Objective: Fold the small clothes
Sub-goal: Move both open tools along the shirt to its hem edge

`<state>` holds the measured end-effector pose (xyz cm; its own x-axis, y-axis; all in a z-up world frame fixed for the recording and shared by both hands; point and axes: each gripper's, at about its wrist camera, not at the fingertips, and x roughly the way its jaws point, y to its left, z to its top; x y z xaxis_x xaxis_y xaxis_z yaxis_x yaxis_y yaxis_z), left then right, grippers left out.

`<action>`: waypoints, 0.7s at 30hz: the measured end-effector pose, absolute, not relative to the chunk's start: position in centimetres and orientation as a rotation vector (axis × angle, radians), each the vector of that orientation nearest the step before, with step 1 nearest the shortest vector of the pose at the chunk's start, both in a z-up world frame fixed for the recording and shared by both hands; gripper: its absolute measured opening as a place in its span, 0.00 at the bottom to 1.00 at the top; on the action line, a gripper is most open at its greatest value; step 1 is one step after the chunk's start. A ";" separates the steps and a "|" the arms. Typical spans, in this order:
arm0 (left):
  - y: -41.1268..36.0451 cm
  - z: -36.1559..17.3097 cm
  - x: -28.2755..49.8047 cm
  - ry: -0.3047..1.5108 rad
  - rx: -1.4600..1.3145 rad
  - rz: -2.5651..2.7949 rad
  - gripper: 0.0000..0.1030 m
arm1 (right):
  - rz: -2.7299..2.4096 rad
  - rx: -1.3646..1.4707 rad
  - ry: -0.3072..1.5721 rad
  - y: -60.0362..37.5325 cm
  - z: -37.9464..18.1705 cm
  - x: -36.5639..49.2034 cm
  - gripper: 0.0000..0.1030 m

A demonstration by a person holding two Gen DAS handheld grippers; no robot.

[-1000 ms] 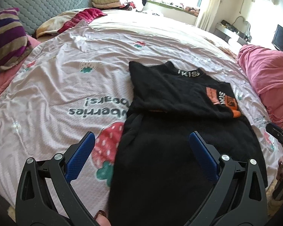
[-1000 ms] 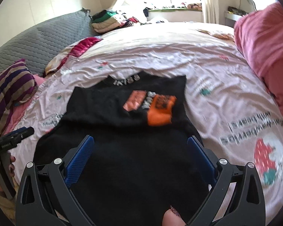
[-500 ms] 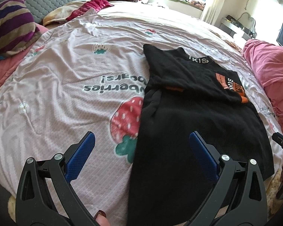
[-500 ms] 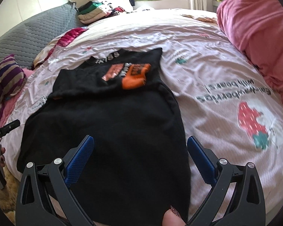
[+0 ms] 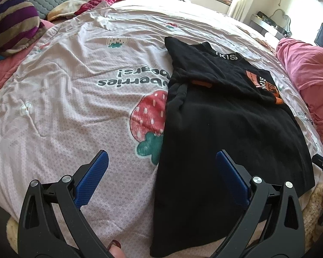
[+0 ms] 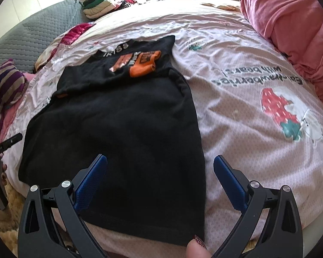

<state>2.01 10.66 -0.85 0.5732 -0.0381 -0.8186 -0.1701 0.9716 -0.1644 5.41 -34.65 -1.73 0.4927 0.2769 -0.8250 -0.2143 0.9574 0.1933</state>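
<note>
Both grippers hang spread wide and empty at the near hem of the black shirt (image 6: 122,129), left gripper (image 5: 161,180) by its left corner, right gripper (image 6: 160,180) by its right, probably lined up to pinch both corners. The shirt lies flat on the strawberry bedsheet (image 5: 75,107), sleeves already tucked in near the collar, so the hem likely folds up next.

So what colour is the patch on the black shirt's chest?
The patch is orange, clearest in the right wrist view.

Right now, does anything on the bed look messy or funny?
A little. The black shirt lies mostly flat, but its orange-printed sleeve is folded over the chest, and the side edge is bunched and rumpled. The pink bedsheet is wrinkled too.
</note>
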 end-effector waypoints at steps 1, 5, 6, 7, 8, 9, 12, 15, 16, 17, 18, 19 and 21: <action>10.7 -0.9 1.9 0.963 -0.239 0.073 0.91 | 0.298 0.065 1.018 -34.7 -1.8 5.3 0.95; 11.3 -1.4 1.1 0.976 -0.263 0.056 0.91 | 0.304 0.055 1.031 -34.8 -2.2 4.6 0.95; 11.4 -1.5 0.9 0.979 -0.266 0.055 0.91 | 0.305 0.056 1.035 -34.9 -2.3 4.5 0.95; 11.5 -1.6 0.7 0.983 -0.267 0.051 0.91 | 0.306 0.057 1.040 -35.0 -2.4 4.4 0.95; 11.5 -1.7 0.5 0.988 -0.267 0.046 0.91 | 0.306 0.057 1.044 -35.1 -2.6 4.3 0.95; 11.5 -1.9 0.4 0.992 -0.269 0.042 0.90 | 0.307 0.059 1.047 -35.2 -2.7 4.2 0.95; 11.5 -2.3 -0.3 1.002 -0.296 0.001 0.79 | 0.315 0.068 1.060 -35.5 -3.0 3.8 0.95; 11.2 -2.2 -1.1 0.996 -0.290 -0.024 0.64 | 0.312 0.075 1.072 -36.0 -3.3 3.3 0.95; 11.1 -2.3 -1.3 0.999 -0.293 -0.032 0.61 | 0.308 0.078 1.077 -36.1 -3.5 3.1 0.95; 11.0 -2.4 -1.5 1.006 -0.299 -0.042 0.54 | 0.309 0.082 1.079 -36.3 -3.6 2.9 0.95; 10.8 -2.5 -1.7 1.012 -0.306 -0.056 0.49 | 0.314 0.090 1.081 -36.5 -3.7 2.7 0.95; 10.6 -2.5 -1.9 1.016 -0.306 -0.068 0.48 | 0.317 0.094 1.081 -36.6 -3.7 2.6 0.95; 10.1 -2.8 -2.3 1.031 -0.293 -0.077 0.47 | 0.329 0.100 1.079 -36.7 -3.7 2.3 0.95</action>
<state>-2.31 10.12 -2.81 0.5151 -0.1999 -0.8335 -0.0741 0.9584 -0.2757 2.29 -36.72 -3.69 0.4287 0.3112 -0.8482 -0.2141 0.9470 0.2393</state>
